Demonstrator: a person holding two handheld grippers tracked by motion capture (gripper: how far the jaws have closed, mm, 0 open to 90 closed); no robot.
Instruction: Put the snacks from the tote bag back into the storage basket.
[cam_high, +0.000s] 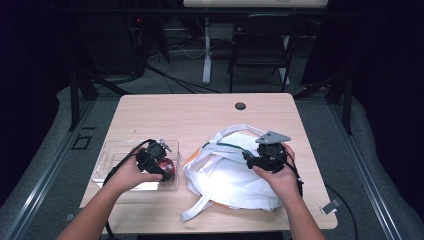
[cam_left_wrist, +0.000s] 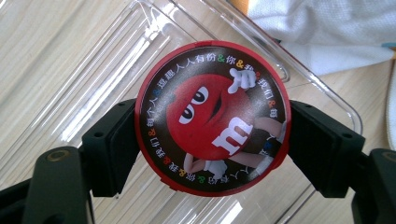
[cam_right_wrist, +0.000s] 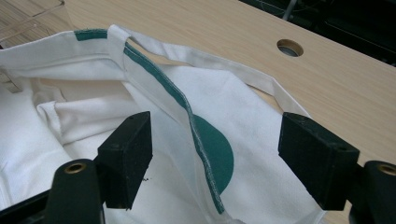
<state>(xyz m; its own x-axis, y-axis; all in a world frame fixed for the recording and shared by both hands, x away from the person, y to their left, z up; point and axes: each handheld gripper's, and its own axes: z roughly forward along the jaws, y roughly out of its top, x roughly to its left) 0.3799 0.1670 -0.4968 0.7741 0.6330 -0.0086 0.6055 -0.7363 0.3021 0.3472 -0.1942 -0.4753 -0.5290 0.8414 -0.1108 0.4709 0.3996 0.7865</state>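
A round red tin (cam_left_wrist: 212, 116) with a cartoon candy face on its lid sits between the jaws of my left gripper (cam_left_wrist: 212, 140), which is shut on its sides. It hangs just above a clear plastic tray (cam_left_wrist: 116, 56). In the high view the left gripper (cam_high: 159, 162) and the tin (cam_high: 167, 169) are over the tray (cam_high: 107, 160) at the table's left. A white cloth tote bag (cam_high: 225, 172) with green trim lies at the centre right. My right gripper (cam_right_wrist: 215, 154) stands open over the bag's green-edged rim (cam_right_wrist: 198, 135), seen from above as the right gripper (cam_high: 257, 159).
The wooden table (cam_high: 200, 115) has a round cable hole (cam_high: 240, 106) near its far edge. The bag's white handles (cam_high: 197, 207) trail toward the front edge. A black chair (cam_high: 260, 45) and cables stand on the floor beyond the table.
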